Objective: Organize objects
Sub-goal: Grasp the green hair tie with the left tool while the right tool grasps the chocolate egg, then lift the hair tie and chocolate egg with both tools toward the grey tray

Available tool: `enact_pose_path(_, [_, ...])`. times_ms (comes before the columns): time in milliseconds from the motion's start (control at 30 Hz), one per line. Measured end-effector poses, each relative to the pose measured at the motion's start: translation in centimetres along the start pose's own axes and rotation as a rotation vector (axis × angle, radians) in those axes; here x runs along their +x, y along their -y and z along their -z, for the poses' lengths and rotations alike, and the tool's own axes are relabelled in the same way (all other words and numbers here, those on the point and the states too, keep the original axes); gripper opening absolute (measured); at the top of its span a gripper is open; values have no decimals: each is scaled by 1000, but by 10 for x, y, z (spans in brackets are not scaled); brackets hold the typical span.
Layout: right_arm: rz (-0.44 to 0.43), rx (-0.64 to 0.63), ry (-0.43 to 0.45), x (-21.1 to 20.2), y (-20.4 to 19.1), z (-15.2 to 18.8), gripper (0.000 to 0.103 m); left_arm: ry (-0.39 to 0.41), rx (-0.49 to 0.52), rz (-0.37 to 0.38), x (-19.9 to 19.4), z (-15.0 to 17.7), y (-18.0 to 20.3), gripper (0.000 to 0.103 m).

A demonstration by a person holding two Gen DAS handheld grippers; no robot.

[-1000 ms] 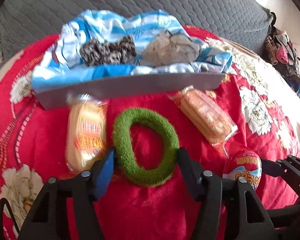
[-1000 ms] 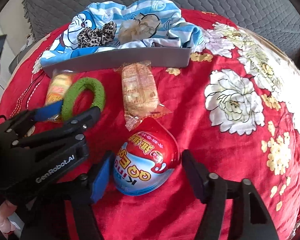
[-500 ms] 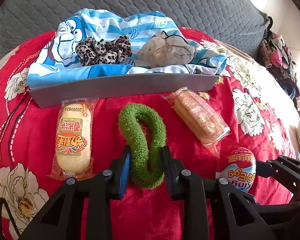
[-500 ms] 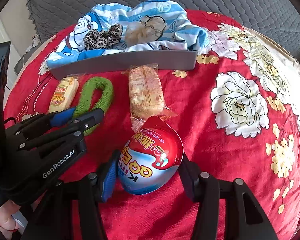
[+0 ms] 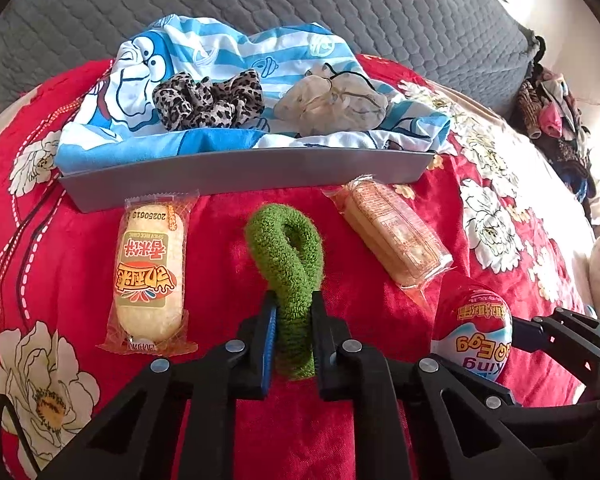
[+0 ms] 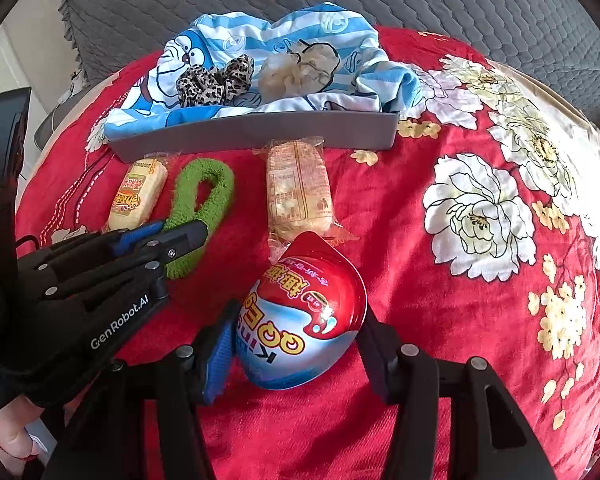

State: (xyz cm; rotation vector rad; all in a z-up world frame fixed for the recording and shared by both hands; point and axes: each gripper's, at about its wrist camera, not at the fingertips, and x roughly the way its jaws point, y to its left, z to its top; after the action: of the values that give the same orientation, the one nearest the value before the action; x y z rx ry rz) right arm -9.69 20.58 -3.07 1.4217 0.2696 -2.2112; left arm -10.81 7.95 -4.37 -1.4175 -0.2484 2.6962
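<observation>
Both hands are committed at once here: the left tongs are pressed together on the green terry hair tie, squeezing its near end flat so the loop folds into a twisted teardrop on the red floral bedspread. The right tongs are pinching the red and white King Egg toy egg by its broad sides. Up at twelve o'clock sits the grey tray, lined with blue striped cartoon cloth and already carrying a leopard-print scrunchie and a beige scrunchie. So the hair tie looks bound for that tray, I'd say. To lift it well, bring it straight up before travelling, so the limp far loop clears the tray's front wall instead of dragging on it. The rice cracker packet lies at nine o'clock of the tie and the wafer packet at two o'clock, both just beside the path. How deep the pads bite into the terry is hard to read. The egg is smooth and rounded, so keep that grip level.
</observation>
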Motion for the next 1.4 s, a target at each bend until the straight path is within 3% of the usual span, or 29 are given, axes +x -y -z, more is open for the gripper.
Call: enact_pose_path(1400, [-1,-64,67,-25,-11,-1,55,55,-16,-39,-45,-1,-12,12])
